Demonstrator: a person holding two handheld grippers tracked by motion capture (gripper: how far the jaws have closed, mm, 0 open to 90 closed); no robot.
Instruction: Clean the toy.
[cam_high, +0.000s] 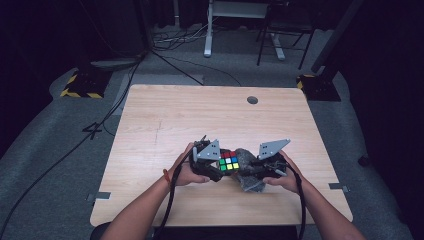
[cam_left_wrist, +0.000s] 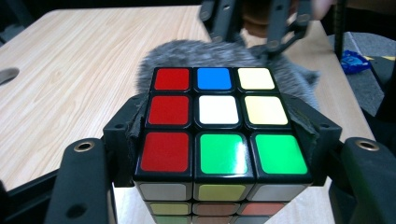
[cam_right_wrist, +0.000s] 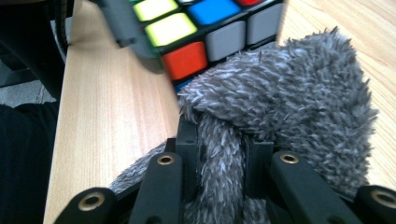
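A scrambled puzzle cube with black edges is held just above the wooden table, near its front middle. My left gripper is shut on the cube, one jaw against each side; its top face shows red, blue, yellow, white and green tiles. A grey fluffy cloth lies against the cube's right side. My right gripper is shut on a fold of that grey cloth, pressing it to the cube. In the high view the left gripper and right gripper face each other.
The table has a round cable hole near its far edge. Beyond it stand a white desk leg and a black chair frame, with cables on the grey floor. A blue object lies off the table's side.
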